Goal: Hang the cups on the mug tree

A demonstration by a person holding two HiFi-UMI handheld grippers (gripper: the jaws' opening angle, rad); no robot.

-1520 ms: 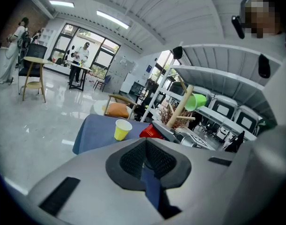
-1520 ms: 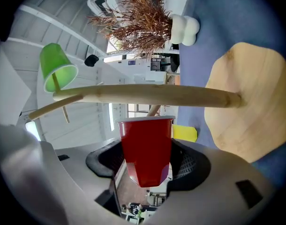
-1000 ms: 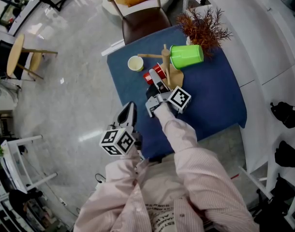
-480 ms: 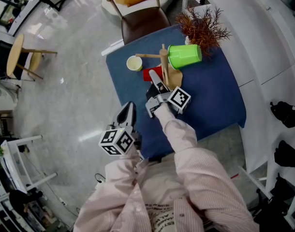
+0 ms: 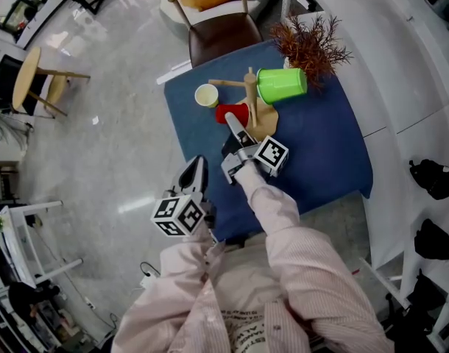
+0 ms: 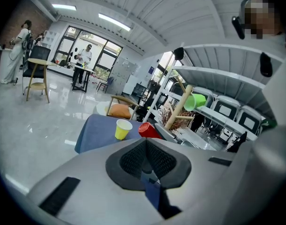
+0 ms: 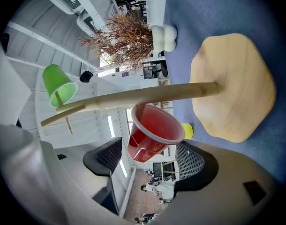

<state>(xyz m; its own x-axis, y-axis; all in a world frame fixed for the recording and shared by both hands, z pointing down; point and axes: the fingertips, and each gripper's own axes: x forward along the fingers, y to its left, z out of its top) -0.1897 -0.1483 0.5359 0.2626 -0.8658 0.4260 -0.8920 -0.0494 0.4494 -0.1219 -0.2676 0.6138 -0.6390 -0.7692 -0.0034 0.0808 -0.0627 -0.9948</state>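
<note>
Right gripper [image 7: 150, 162], with ribbed black pads, has just been opening its jaws; they now stand wide, gripping nothing. Between the pads, clear of both, is the glossy tapered red plastic cup [image 7: 151, 134], its rim up against the smooth round pole of the wooden mug tree [image 7: 147, 95]. A green cup [image 7: 56, 84] hangs on another peg, and a yellow cup [image 5: 207, 95] stands on the blue tablecloth [image 5: 320, 149]. Left gripper [image 6: 146, 165] is closed and empty, well back from the tree.
</note>
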